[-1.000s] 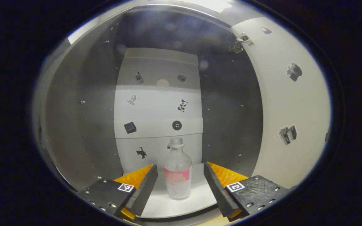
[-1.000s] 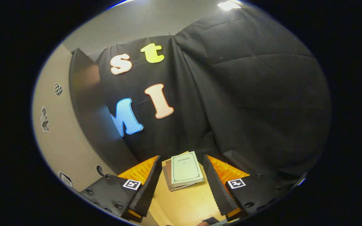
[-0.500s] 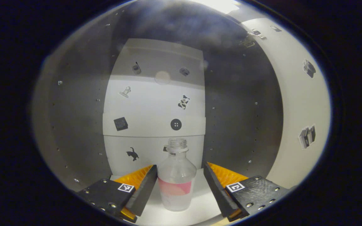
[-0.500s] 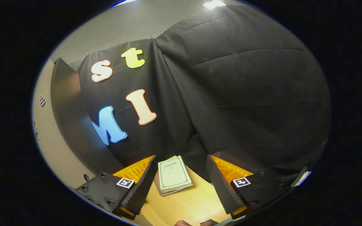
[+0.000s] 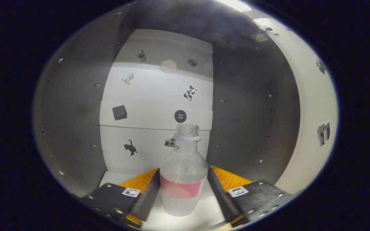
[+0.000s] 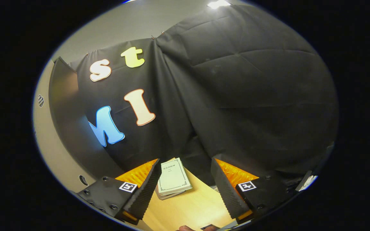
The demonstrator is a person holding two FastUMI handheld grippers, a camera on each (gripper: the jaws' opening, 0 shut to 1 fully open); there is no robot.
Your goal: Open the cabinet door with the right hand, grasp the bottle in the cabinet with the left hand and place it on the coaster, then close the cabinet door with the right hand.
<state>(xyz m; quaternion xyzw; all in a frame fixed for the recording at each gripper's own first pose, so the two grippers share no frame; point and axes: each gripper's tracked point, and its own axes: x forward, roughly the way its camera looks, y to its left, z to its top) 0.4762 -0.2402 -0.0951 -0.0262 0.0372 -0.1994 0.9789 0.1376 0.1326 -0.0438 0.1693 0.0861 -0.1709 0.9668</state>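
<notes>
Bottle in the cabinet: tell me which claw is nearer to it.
Left. The left claw brackets the bottle inside the cabinet, fingers on either side. The right claw hangs over the table near some books.

Bottle (image 5: 181,179) now between nearer jaws.

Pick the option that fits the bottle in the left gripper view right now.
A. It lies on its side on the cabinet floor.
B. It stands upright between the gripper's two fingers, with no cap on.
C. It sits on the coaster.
B: the bottle stands upright on the cabinet floor between the left gripper fingers, its mouth uncapped.
</notes>
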